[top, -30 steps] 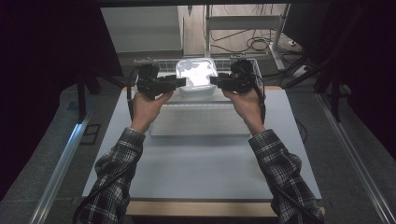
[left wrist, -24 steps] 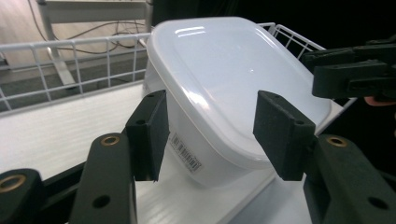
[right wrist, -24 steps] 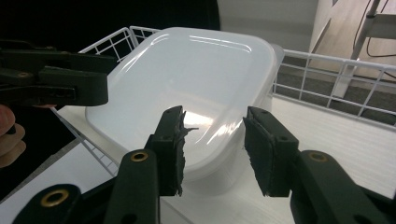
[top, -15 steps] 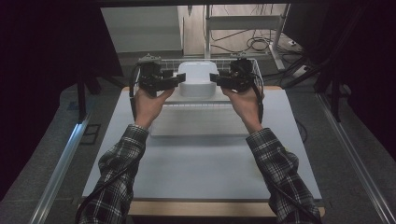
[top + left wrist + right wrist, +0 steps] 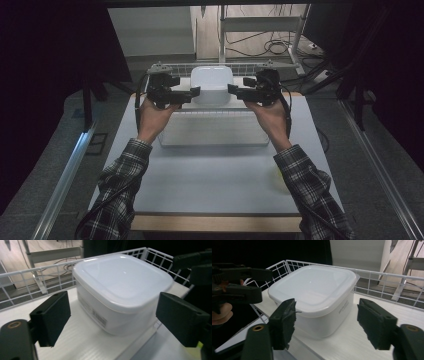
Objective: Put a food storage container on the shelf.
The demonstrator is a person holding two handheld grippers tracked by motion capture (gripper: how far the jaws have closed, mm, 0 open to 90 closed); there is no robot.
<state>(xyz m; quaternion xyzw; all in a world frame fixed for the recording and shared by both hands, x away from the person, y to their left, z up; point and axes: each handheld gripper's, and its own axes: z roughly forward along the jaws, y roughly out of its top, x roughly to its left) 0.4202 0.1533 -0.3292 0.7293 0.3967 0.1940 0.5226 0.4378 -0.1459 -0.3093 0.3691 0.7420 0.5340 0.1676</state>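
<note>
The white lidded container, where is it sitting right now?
In the high view the white lidded container stands at the table's far edge, against the wire rack, between both open grippers.

White lidded container (image 5: 212,84), white wire rack (image 5: 220,68), black claws, black-and-white plaid sleeves (image 5: 120,172), pale grey table (image 5: 215,175).
</note>
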